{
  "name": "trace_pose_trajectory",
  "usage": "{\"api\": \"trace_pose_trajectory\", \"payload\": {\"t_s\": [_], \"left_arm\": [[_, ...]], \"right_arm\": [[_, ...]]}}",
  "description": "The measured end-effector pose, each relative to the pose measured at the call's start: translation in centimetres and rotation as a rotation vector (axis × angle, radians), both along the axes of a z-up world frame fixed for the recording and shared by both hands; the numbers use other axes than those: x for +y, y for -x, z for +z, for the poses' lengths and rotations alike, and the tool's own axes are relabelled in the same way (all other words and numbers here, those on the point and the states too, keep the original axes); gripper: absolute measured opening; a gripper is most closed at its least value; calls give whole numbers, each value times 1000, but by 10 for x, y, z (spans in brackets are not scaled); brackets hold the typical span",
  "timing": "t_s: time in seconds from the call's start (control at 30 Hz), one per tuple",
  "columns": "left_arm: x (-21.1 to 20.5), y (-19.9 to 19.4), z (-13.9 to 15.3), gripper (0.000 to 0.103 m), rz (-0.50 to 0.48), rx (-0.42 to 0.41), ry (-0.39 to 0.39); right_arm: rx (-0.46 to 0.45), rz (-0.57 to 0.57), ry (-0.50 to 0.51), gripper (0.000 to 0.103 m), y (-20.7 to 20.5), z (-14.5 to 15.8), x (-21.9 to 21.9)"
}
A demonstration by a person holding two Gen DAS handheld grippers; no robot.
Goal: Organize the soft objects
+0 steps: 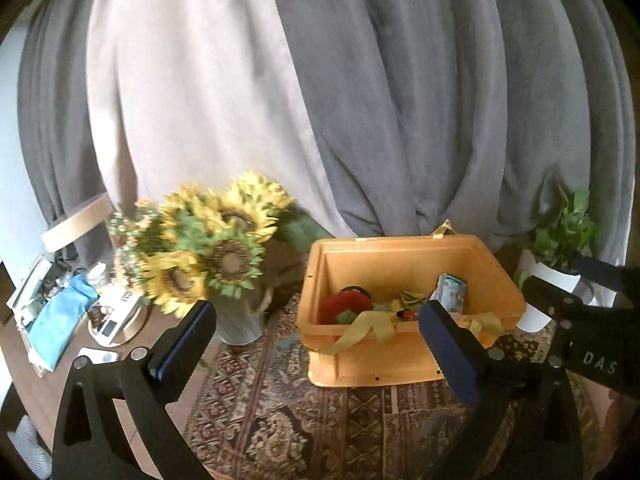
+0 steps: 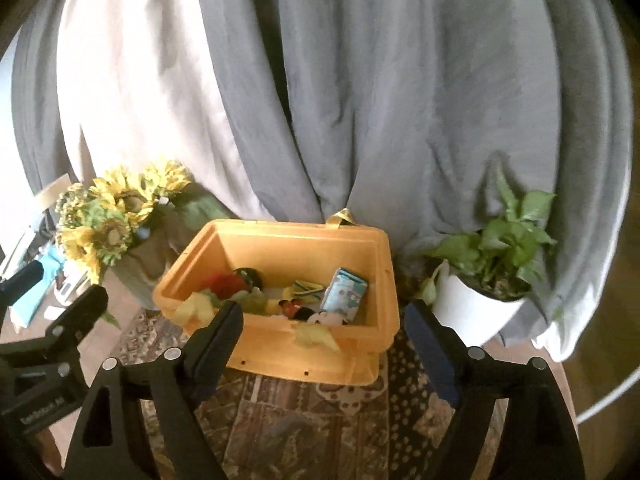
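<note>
You are holding both grippers above a patterned woven rug (image 2: pixel 320 412), each with its jaws spread wide and nothing between them. Your left gripper (image 1: pixel 316 344) and your right gripper (image 2: pixel 324 336) both face an open orange plastic bin (image 2: pixel 304 360) that sits on the rug, near but not touching either one. Inside the bin lie several small soft things: a red plush toy (image 2: pixel 224 282), a yellow striped fabric piece (image 2: pixel 306 287), a pale blue patterned pouch (image 2: pixel 344 290) leaning against the right wall, and a black-and-white plush (image 2: pixel 330 319) at the front edge. Yellow-green ribbons (image 1: pixel 368 330) drape over the front rim. No soft items show loose on the rug, so the gathering looks largely finished. A vase of artificial sunflowers (image 1: pixel 216 248) stands left of the bin, and a white potted green plant (image 2: pixel 484 280) stands to its right.
</note>
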State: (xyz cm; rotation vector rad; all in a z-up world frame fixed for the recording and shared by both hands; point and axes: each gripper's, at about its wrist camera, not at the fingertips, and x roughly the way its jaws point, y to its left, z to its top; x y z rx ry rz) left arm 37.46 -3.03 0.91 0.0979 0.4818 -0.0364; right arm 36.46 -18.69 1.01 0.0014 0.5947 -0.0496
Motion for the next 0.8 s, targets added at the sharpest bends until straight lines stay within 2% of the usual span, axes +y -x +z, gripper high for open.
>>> {"api": "trace_pose_trajectory", "payload": {"t_s": [0.37,0.6,0.8], "left_arm": [[31,62,5,103,-104,-58,2],[42,101,13,103,-122,-132,-24],[45,135,19,103,-122,-164,-5]], "right_arm": [[-116,-119,24,90,93,8,38],[-145,-189,24,92,132,10,47],[-157,-196,8,92,163,15,45]]}}
